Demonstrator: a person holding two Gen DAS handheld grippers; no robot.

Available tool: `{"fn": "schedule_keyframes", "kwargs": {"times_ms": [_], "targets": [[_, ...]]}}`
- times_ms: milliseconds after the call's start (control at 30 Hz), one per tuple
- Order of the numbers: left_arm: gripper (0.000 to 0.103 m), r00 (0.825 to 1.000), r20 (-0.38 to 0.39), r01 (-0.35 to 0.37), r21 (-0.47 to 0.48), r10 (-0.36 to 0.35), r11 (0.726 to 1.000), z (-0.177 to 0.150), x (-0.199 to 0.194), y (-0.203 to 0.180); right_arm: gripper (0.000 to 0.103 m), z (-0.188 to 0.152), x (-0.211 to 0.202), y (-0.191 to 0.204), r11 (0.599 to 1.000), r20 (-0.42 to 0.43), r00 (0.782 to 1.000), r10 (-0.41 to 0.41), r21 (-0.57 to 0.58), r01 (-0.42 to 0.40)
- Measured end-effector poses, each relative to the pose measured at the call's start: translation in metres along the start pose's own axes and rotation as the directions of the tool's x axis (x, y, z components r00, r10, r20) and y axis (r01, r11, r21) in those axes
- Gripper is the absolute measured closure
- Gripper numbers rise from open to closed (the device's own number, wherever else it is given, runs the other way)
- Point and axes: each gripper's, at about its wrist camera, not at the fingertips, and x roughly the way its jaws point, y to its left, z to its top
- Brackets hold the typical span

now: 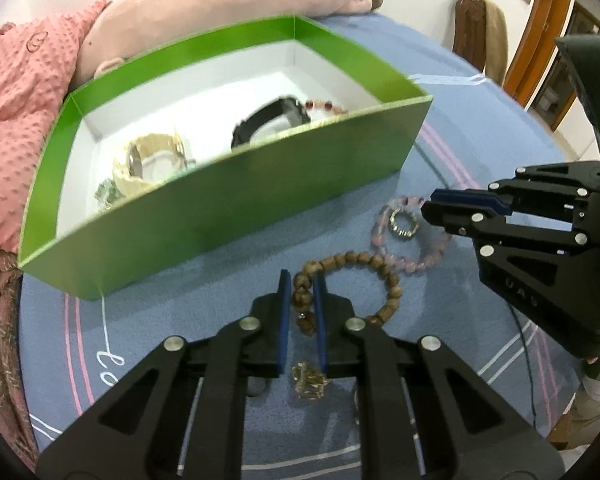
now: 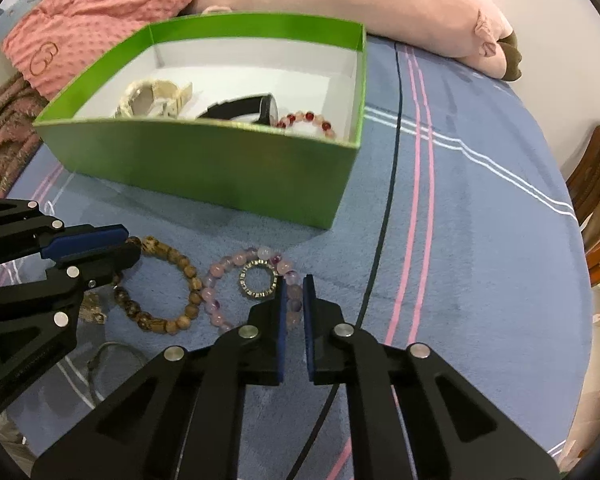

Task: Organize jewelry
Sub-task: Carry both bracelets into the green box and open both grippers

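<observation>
Step in hand: pick-up of two bracelets at once, for transfer into the box.

Left gripper [image 1: 302,280]: jaws nearly closed, pads pressing on the beads at one side of the wooden bead bracelet [image 1: 350,286]. The bracelet lies flat on the blue blanket [image 1: 228,364]; it is gripped but not lifted.

Right gripper [image 2: 295,286]: jaws nearly closed on the beads at the near edge of the pink bead bracelet [image 2: 224,280]. This bracelet also lies on the blanket, just beside the wooden one. A silver ring [image 2: 258,280] sits inside its loop, loose, with the left pad right beside it.

Container: green box [image 2: 204,176], open-topped, white inside, standing on the blanket just behind the bracelets. It holds a cream watch [image 2: 152,98], a black watch [image 2: 246,109] and a red and pink bead bracelet [image 2: 308,122]. The left wrist view also shows a small greenish piece [image 1: 107,195] in the near corner; its kind cannot be told.

Still outside the box: a gold-coloured item [image 1: 309,380] under the left gripper and a thin wire loop [image 2: 112,354] on the blanket.

Next move, as judged: raise both bracelets clear of the box's near wall, carry them over it, then open the jaws above a bare part of the floor. Risk: the ring may be dragged along when the pink bracelet lifts.
</observation>
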Motion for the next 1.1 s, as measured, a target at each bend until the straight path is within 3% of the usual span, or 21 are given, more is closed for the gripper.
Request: {"fn": "schedule_keyframes", "kwargs": {"times_ms": [333, 1100], "targets": [[0.092, 0.998, 0.065, -0.002, -0.047, 0.005, 0.999, 0.003, -0.022, 0.012, 0.096, 0.000, -0.045, 0.000, 1.000, 0.092, 0.996, -0.010, 0.007, 0.010], [0.092, 0.988, 0.153, 0.013, -0.069, -0.002, 0.998, 0.005, -0.045, 0.019, 0.096, 0.003, -0.065, 0.009, 1.000, 0.123, 0.992, 0.011, -0.012, -0.010]]}}
